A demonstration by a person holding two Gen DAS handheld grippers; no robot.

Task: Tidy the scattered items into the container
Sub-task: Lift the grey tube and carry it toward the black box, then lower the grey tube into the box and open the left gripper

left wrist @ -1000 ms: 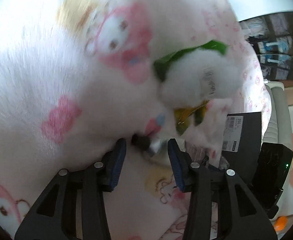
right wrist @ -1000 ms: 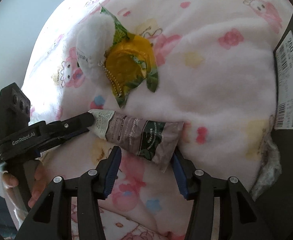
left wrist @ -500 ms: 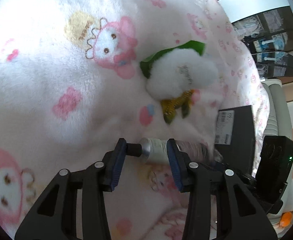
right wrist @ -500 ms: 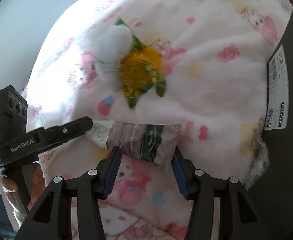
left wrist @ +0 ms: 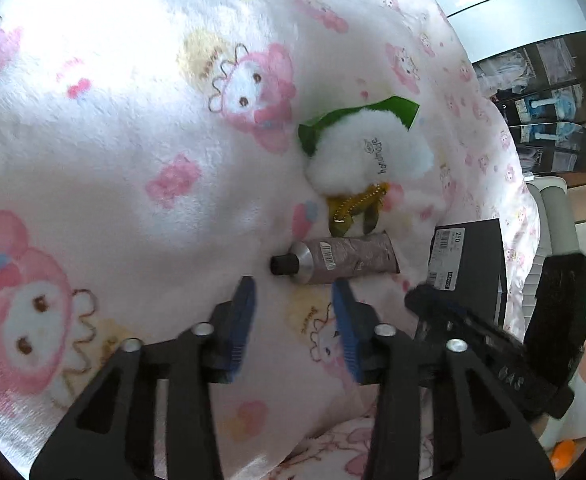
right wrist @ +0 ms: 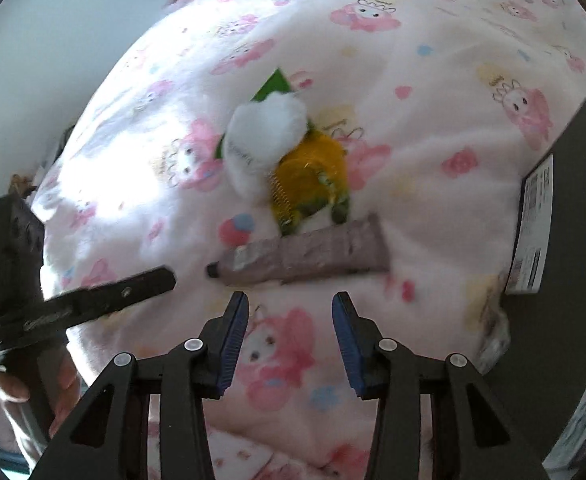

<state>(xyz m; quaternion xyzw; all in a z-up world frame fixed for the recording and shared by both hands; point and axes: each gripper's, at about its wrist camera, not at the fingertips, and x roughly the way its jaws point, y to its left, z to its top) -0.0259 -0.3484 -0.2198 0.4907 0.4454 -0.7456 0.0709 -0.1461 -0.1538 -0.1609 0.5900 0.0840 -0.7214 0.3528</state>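
Tube (left wrist: 347,258) lies flat on the blanket (left wrist: 113,140), black cap (left wrist: 284,265) toward your left gripper's side, crimped end toward the black box (left wrist: 475,258). In the right wrist view the tube (right wrist: 301,256) is motion-blurred, just ahead of your fingertips and clear of them. Neither gripper holds it.

Your left gripper (left wrist: 293,300): jaws spreading, nothing between the pads, only blanket showing in the gap. The right-side pad tip sits just under the tube's body; whether it touches I can't tell. Cap is a little ahead of the gap.

Your right gripper (right wrist: 289,306): jaws closing, gap empty, tube lies across just beyond the tips.

Just past the tube, the white fluffy pompom (left wrist: 367,154) sits on top of a green and yellow packet (left wrist: 357,114), a gold ball chain (left wrist: 363,199) hanging off it toward the tube. The packet's yellow part almost meets the tube's side.

Black box with a white barcode label (left wrist: 447,254) is at the blanket's right edge, near the tube's crimped end, apart from it. None of the items are in it.

In the right wrist view the other gripper's finger (right wrist: 129,290) points at the cap, and your hand (right wrist: 33,392) grips its handle at lower left.
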